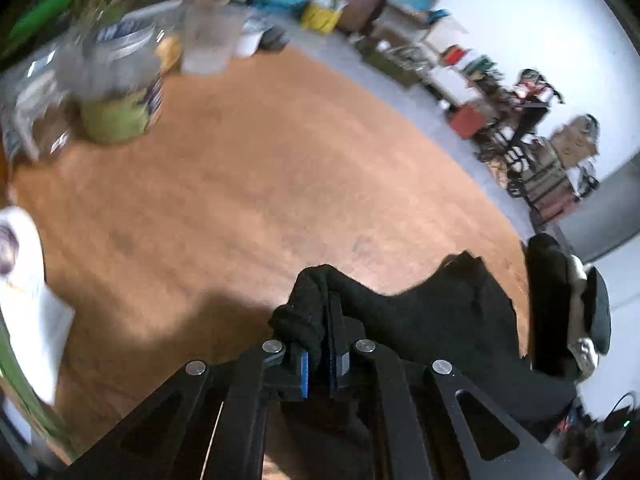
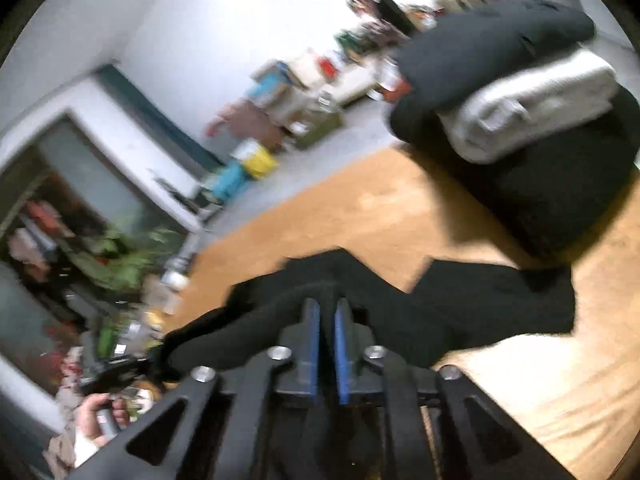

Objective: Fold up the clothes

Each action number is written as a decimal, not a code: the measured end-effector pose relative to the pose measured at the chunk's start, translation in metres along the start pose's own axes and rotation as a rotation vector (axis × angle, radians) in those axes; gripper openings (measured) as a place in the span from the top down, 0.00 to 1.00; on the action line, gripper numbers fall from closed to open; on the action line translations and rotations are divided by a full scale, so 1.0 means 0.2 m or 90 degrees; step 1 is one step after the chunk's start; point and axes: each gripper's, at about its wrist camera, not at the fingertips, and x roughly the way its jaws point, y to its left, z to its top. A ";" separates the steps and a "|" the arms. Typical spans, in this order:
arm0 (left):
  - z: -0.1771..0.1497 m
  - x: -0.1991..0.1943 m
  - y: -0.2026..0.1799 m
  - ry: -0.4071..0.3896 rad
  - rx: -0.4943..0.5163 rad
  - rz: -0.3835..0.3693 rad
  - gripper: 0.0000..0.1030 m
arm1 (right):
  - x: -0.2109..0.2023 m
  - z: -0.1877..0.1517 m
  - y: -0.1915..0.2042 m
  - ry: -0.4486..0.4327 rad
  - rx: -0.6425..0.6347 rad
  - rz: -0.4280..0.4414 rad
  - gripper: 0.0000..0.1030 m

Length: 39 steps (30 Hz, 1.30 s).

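Both grippers, left [image 1: 319,344] and right [image 2: 328,320], pinch a black garment [image 1: 440,320], bunched and sagging above the wooden table [image 1: 240,184].

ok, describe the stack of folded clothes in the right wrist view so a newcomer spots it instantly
Start at the orange-brown wooden table and follow it to the far right corner. There sits a pile of folded clothes, dark garments with one pale grey-white folded piece sandwiched between them. Unlike the loose black garment pinched in the right gripper, it is stacked and untouched.
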 end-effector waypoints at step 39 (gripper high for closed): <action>-0.10 0.18 -0.30 0.037 0.199 0.057 0.25 | 0.12 -0.13 0.45 0.179 -0.126 -0.026 0.00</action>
